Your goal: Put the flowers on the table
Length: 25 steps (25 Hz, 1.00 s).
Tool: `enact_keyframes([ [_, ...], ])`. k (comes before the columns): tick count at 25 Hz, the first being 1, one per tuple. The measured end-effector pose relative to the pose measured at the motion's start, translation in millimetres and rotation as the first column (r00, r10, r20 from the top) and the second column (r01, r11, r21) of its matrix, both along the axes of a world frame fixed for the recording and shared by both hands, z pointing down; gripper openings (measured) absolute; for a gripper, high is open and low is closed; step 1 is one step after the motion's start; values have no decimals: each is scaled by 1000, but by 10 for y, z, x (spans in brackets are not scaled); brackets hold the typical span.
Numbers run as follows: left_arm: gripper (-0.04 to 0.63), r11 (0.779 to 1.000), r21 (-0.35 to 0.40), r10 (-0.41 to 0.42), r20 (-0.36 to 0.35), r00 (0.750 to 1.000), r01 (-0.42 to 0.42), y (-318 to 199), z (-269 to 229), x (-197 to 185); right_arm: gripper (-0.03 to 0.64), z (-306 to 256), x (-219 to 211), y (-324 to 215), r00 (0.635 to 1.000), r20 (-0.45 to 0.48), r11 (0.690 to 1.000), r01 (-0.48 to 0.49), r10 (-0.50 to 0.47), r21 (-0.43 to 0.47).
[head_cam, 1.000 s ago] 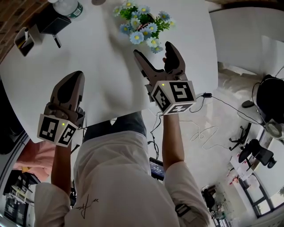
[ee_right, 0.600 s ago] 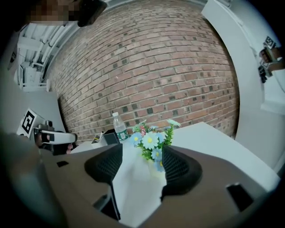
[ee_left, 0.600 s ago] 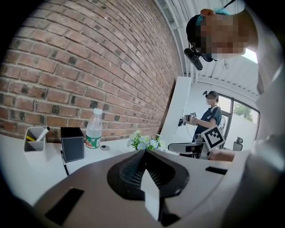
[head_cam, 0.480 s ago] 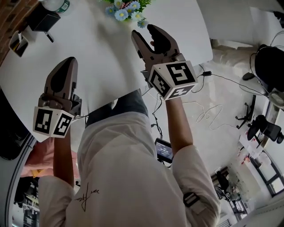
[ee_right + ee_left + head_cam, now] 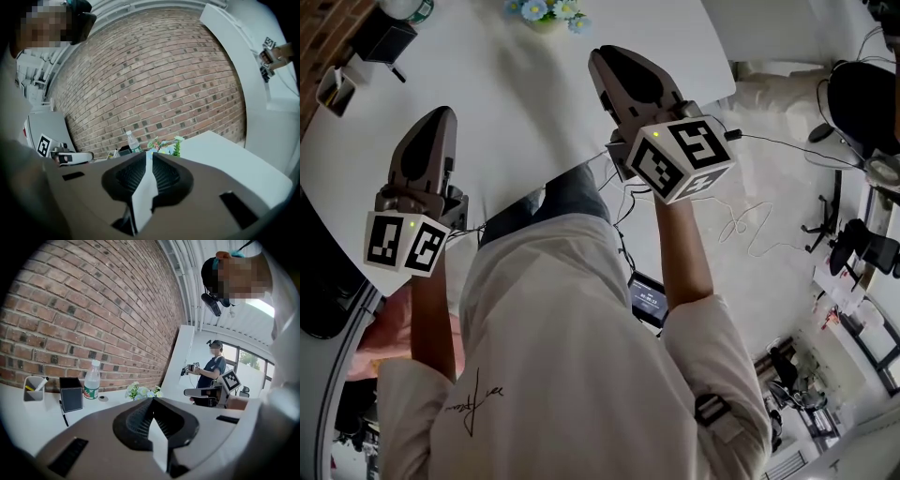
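- Grey plastic jaws of the right gripper (image 5: 602,58) are sitting nearly together with nothing between them; they have just been closing on air.
- I am carrying the left gripper (image 5: 439,114) with its jaws pressed together too, and it is also empty.
- Both grippers are hovering over the near part of the white table (image 5: 516,122), on my side of the flowers (image 5: 546,9).
- Those flowers are standing upright on the table, ahead of the right gripper and well apart from it. The right gripper is the nearer one.
- I am judging that the bunch is already resting where the task wants it.
- Left of the flowers, a water bottle (image 5: 92,379) is standing by the brick wall (image 5: 93,310).
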<state>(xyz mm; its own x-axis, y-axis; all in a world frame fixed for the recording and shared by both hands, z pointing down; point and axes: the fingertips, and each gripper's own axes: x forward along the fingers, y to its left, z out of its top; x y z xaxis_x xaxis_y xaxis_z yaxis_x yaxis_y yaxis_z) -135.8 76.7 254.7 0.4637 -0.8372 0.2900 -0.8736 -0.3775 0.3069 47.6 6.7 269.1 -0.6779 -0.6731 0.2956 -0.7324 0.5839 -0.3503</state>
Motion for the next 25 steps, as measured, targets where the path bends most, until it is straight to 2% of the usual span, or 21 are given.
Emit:
enact_keyframes([
  [8,5,1000,21,9,7,1000,-9,161,-187,33,51,-252,115,278,1000,4,1000,1,-2,25],
  [25,5,996,78,48,-35,998,-45,481,-538,88,46,-637,202,839,998,30,996,-59,57,61],
])
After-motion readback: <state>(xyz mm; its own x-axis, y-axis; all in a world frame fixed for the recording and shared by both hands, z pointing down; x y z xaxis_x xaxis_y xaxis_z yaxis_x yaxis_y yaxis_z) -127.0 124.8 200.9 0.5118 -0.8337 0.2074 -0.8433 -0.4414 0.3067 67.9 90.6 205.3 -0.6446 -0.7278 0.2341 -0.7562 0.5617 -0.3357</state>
